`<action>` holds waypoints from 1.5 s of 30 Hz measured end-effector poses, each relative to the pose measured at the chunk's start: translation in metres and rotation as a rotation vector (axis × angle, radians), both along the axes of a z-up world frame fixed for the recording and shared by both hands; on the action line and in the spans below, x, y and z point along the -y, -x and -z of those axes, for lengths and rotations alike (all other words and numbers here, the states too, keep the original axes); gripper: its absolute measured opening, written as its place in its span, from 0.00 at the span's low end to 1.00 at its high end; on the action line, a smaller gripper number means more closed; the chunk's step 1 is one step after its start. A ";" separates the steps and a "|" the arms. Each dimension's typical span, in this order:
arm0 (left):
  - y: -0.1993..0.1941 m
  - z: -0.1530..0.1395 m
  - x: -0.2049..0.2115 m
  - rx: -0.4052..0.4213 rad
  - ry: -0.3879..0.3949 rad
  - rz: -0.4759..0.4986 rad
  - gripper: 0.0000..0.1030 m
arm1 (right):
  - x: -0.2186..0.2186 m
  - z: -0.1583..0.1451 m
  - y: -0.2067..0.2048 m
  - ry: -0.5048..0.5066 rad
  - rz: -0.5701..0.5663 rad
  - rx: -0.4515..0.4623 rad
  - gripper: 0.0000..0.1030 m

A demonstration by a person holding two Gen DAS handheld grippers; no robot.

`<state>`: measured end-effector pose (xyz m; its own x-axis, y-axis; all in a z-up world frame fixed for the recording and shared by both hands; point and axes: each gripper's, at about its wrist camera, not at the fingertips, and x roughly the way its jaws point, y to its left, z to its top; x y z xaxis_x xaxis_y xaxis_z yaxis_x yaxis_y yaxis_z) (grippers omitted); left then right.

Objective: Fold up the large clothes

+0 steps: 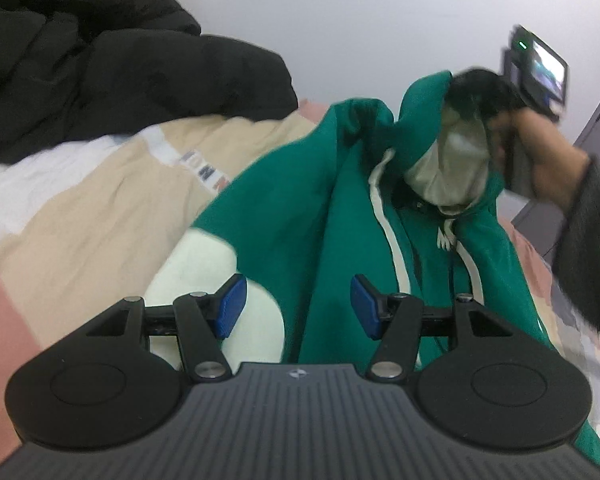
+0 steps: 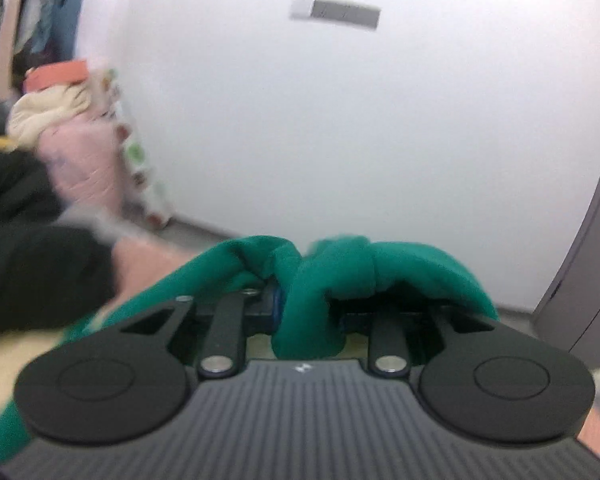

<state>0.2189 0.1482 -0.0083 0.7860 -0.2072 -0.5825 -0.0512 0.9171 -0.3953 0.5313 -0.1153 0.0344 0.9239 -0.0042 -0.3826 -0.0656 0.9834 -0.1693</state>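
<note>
A green hoodie (image 1: 300, 208) with white stripes and a cream hood lining lies across the bed, its hood end pulled up at the right. My left gripper (image 1: 298, 306) hovers low over the hoodie's body. Its blue pads (image 1: 232, 306) stand apart and nothing is pinched between them. My right gripper (image 1: 470, 94), held by a hand (image 1: 540, 152) in a grey sleeve, is raised above the bed with the hood hanging from it. In the right wrist view a bunch of green cloth (image 2: 340, 268) is clamped in the right gripper (image 2: 304, 300) and drapes over its fingers.
A black puffer jacket (image 1: 100, 60) is heaped at the far left of the bed. The bed cover (image 1: 80, 208) is patched beige, white and pink. A white wall (image 2: 340, 140) stands behind, a grey cabinet edge (image 2: 592, 240) at the right, and a clothes pile (image 2: 60, 108) at the left.
</note>
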 end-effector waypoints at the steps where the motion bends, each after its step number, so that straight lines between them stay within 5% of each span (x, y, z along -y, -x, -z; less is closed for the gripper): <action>1: -0.005 0.002 0.000 0.006 -0.013 -0.010 0.61 | -0.001 -0.005 -0.017 0.007 0.016 0.014 0.26; 6: -0.032 0.028 -0.005 -0.034 0.059 0.004 0.61 | 0.001 -0.005 -0.070 -0.063 0.049 0.097 0.26; 13: -0.041 0.033 0.006 -0.002 0.004 0.010 0.61 | 0.025 0.044 -0.101 -0.201 0.119 0.005 0.30; 16: -0.041 0.035 0.007 -0.010 0.021 0.008 0.61 | 0.028 0.050 -0.091 -0.198 0.100 -0.002 0.41; 18: -0.040 0.034 0.007 -0.007 0.020 0.016 0.61 | 0.031 0.048 -0.078 -0.211 0.094 0.009 0.62; 20: -0.036 0.031 0.006 -0.004 0.022 0.032 0.61 | 0.036 0.045 -0.059 -0.217 0.098 0.042 0.71; 23: -0.028 0.026 0.007 0.000 0.009 0.058 0.61 | 0.046 0.038 -0.025 -0.234 0.097 0.048 0.72; 35: 0.033 -0.010 0.008 -0.013 -0.020 0.060 0.61 | 0.122 0.021 0.173 -0.214 0.088 -0.090 0.72; 45: 0.073 -0.033 -0.018 -0.038 -0.006 0.000 0.64 | 0.155 0.037 0.310 -0.190 0.066 -0.261 0.72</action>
